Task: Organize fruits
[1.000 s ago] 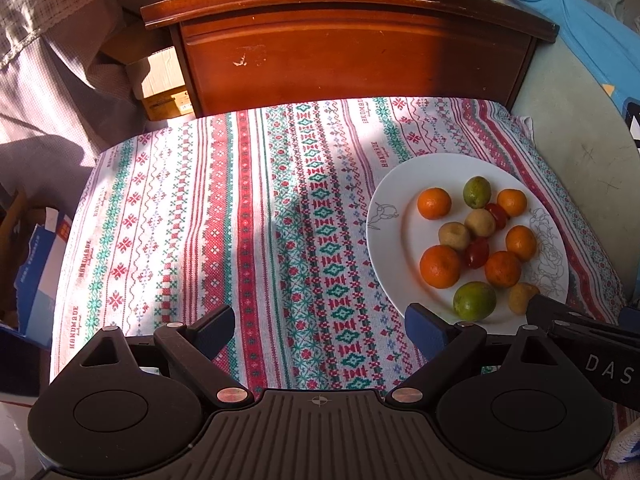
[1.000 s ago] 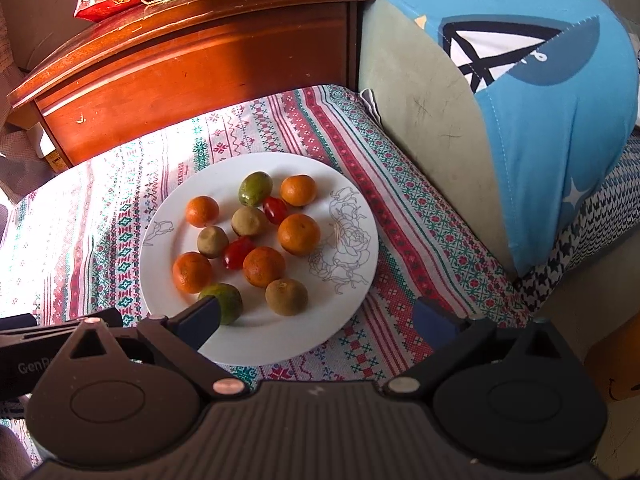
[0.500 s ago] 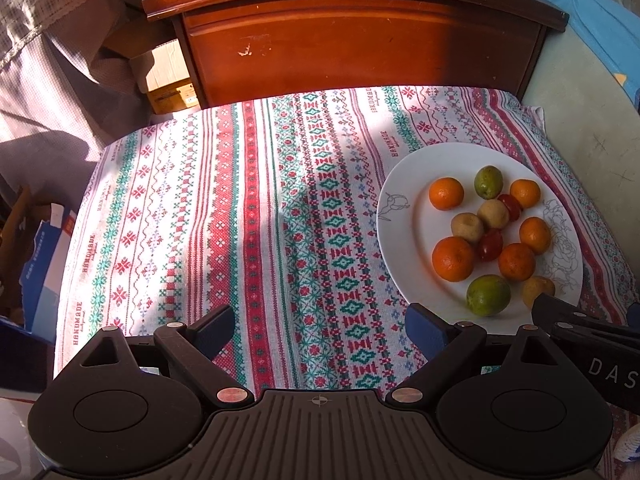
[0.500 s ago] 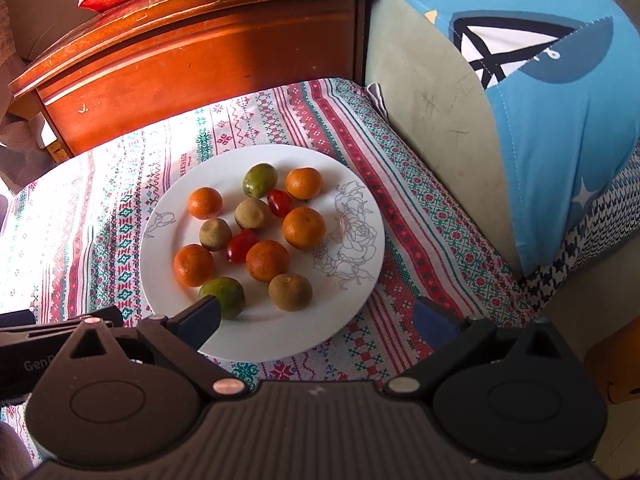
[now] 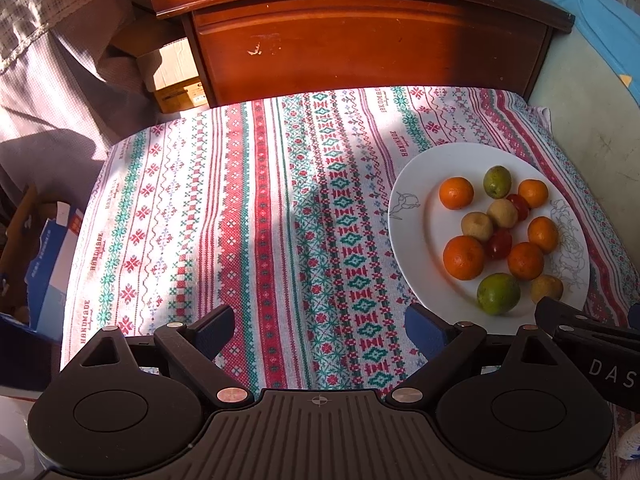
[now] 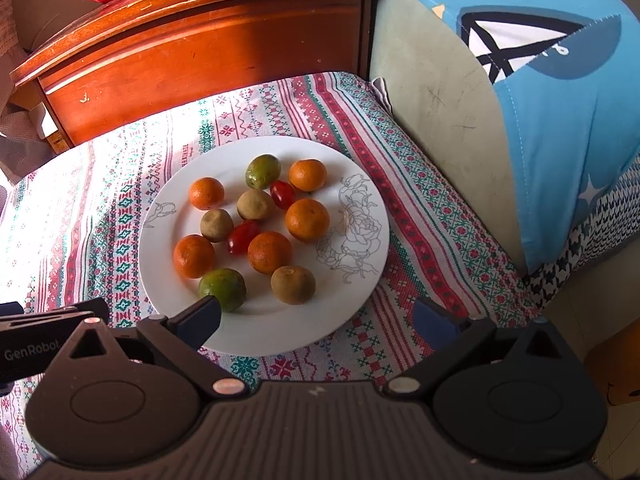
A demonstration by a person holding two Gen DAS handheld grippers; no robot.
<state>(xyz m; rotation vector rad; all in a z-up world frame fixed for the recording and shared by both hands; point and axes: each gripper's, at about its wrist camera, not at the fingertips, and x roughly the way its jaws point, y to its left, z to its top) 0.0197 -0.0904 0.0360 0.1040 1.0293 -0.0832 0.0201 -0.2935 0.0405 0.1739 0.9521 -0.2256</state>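
Note:
A white plate (image 6: 280, 328) with a line-drawn rose holds several small fruits: orange mandarins (image 6: 307, 219), two green ones (image 6: 222, 289), brown ones (image 6: 293, 284) and two red cherry tomatoes (image 6: 244, 236). The plate also shows at the right of the left wrist view (image 5: 412, 220). My right gripper (image 6: 318, 320) is open and empty, hovering over the plate's near rim. My left gripper (image 5: 320, 326) is open and empty above the patterned cloth, left of the plate.
A striped embroidered cloth (image 5: 224, 216) covers the small table. A brown wooden cabinet (image 5: 360, 40) stands behind it. A blue printed cushion (image 6: 560, 120) lies to the right. Boxes (image 5: 44, 248) sit off the left edge.
Both grippers have edged forward and lower, so the plate and cloth look slightly larger and lower in view. Jaws stay open; the fruits have not moved.

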